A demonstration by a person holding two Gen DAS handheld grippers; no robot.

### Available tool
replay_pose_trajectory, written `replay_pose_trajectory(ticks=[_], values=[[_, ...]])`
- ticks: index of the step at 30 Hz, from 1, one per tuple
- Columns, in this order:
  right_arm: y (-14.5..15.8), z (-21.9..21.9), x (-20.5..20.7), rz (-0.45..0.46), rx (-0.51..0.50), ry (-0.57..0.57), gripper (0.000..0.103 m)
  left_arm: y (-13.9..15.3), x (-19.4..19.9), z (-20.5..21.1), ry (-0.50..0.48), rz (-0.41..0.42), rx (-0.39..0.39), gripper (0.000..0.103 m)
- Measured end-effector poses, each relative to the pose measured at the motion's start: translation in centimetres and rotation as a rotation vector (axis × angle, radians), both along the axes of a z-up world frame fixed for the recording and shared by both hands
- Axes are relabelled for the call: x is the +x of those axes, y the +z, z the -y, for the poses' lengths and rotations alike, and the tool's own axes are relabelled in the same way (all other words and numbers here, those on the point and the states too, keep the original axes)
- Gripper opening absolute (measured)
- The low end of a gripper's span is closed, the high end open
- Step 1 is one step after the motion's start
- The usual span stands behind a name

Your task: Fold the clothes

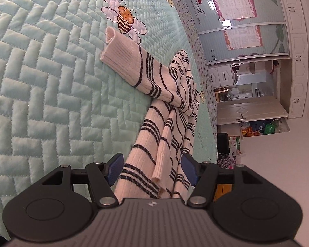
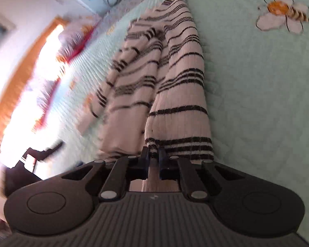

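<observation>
Striped sweater (image 1: 171, 107) lies on the quilted bed (image 1: 51, 82); right gripper (image 2: 153, 156) pinches its hem (left gripper (image 1: 151, 170) gapes around folds).

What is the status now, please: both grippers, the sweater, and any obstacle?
Right gripper shut on striped sweater edge. Left gripper open, sweater fabric between jaws, not pinched. Sweater bunched on green quilt, one sleeve lying out. No obstacle seen.

The left side of the right wrist view is all smeared — the bright window (image 2: 31, 78) and the things around it cannot be made out. The striped sweater (image 2: 175, 94) slips behind the right claw (image 2: 153, 156) at the bottom — its near edge is hidden. In the left wrist view, the writing on the pink posters (image 1: 234, 6) is too small to read.
</observation>
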State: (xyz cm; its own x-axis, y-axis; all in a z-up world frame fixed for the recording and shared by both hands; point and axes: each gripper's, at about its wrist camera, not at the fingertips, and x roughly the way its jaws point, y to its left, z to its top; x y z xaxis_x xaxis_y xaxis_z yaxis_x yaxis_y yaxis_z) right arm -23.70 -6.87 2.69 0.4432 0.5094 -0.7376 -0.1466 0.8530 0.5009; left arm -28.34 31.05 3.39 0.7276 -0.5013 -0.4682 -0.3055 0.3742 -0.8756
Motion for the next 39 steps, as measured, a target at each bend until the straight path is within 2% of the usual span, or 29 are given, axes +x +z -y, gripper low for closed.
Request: replay_pose_trajectory(ticks=[3, 4, 7, 10, 13, 16, 18, 20, 21, 24, 28, 31, 34, 39], values=[[0.0, -0.9, -0.2, 0.011, -0.052, 0.046, 0.012, -0.2, 0.0, 0.2, -0.023, 0.002, -0.003, 0.065], [0.0, -1.1, -0.3, 0.015, -0.065, 0.06, 0.019, -0.3, 0.0, 0.4, -0.032, 0.002, -0.003, 0.065], [1.2, -1.1, -0.7, 0.022, -0.1, 0.093, 0.028, -0.3, 0.2, 0.9, -0.067, 0.002, 0.006, 0.065], [3.0, -0.2, -1.7, 0.062, -0.041, 0.09, 0.042, 0.5, 0.6, 1.8, -0.133, 0.011, 0.034, 0.065], [3.2, 1.9, -1.1, 0.047, 0.094, 0.007, 0.042, 1.8, 0.9, 2.5, -0.186, 0.044, 0.061, 0.065], [1.6, 3.1, 0.1, 0.018, 0.212, -0.079, 0.041, 2.6, 1.0, 2.8, -0.212, 0.072, 0.098, 0.065], [-0.7, 2.9, 1.0, -0.039, 0.238, -0.12, 0.041, 2.8, 1.0, 3.1, -0.229, 0.083, 0.119, 0.066], [-2.3, 2.8, 1.5, -0.077, 0.264, -0.138, 0.035, 2.3, 0.8, 3.8, -0.248, 0.082, 0.118, 0.066], [-2.5, 2.9, 1.5, -0.079, 0.282, -0.131, 0.033, 2.1, 0.8, 4.2, -0.257, 0.085, 0.114, 0.066], [-2.7, 3.5, 1.5, -0.076, 0.355, -0.117, 0.035, 1.8, 1.2, 6.4, -0.329, 0.11, 0.127, 0.066], [-1.7, 7.1, 1.8, -0.019, 0.492, -0.198, 0.035, 2.2, 2.8, 11.5, -0.467, 0.157, 0.19, 0.066], [-1.3, 9.0, 3.8, 0.001, 0.501, -0.207, 0.037, 2.5, 4.0, 15.8, -0.561, 0.195, 0.257, 0.066], [-0.9, 9.1, 6.6, 0.031, 0.484, -0.16, 0.037, 1.6, 5.1, 19.1, -0.627, 0.211, 0.289, 0.066], [-1.7, 8.8, 10.8, 0.037, 0.535, -0.141, 0.041, -1.6, 6.3, 21.4, -0.634, 0.121, 0.336, 0.065]])
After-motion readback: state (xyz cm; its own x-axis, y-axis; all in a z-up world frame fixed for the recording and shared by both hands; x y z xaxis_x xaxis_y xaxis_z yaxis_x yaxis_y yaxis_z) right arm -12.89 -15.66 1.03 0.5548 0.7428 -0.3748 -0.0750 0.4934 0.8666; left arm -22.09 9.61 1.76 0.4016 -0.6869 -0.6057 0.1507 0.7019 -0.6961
